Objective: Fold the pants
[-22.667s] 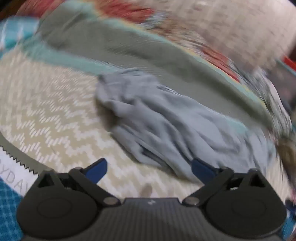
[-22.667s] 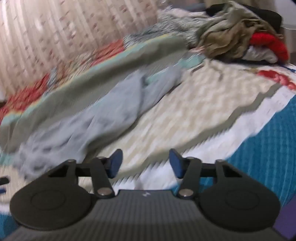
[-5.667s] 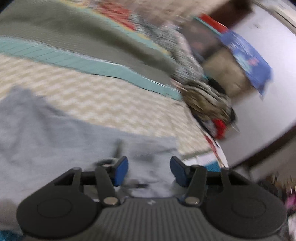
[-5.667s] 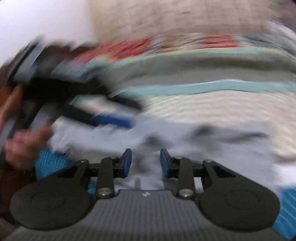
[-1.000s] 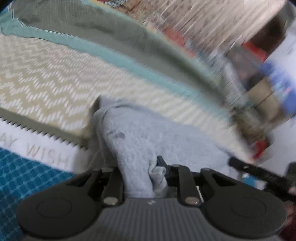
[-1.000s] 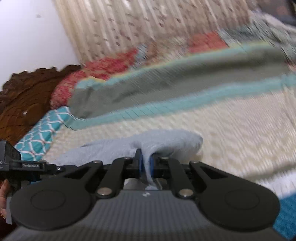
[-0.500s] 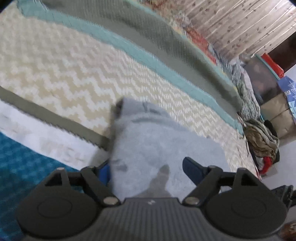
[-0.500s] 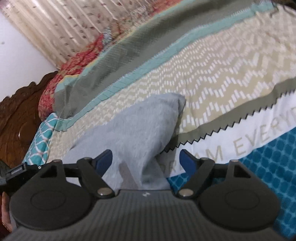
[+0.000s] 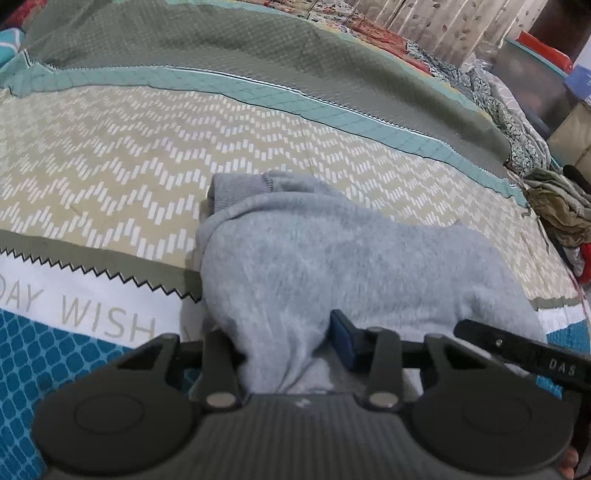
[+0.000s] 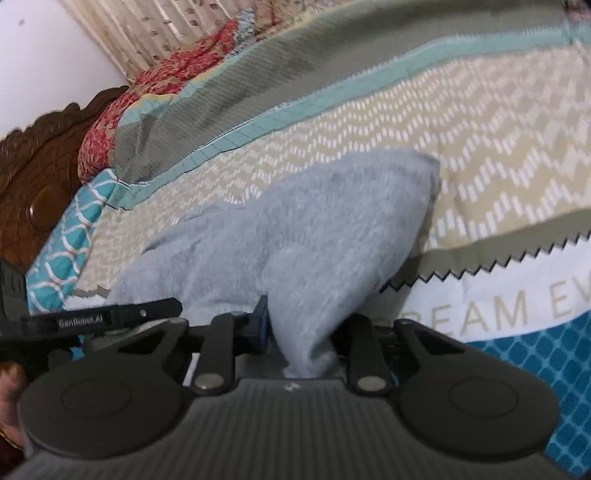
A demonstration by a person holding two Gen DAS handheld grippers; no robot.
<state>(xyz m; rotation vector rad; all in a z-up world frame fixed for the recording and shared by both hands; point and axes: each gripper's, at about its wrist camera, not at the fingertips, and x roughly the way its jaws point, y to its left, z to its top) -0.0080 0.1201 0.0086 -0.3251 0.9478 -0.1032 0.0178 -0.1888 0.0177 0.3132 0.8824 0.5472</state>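
Note:
The grey sweatpants (image 9: 332, 258) lie folded in a thick stack on the patterned bedspread (image 9: 110, 166); a ribbed cuff shows at the far left corner. In the right wrist view the pants (image 10: 314, 229) rise as a soft mound. My left gripper (image 9: 284, 347) is at the stack's near left end, its jaws closing around a bunch of the grey cloth. My right gripper (image 10: 303, 332) is at the near right end, its jaws likewise closing around a bunch of cloth. Each gripper's body shows at the edge of the other's view.
A pile of clothes (image 9: 561, 218) lies at the right end of the bed. A carved wooden headboard (image 10: 40, 166) and a red patterned pillow (image 10: 155, 92) are at the left end. A curtain (image 10: 155, 33) hangs behind the bed.
Both grippers let go of the cloth and opened wide half a second ago. Now both sets of jaws have narrowed around the near edge of the folded pants.

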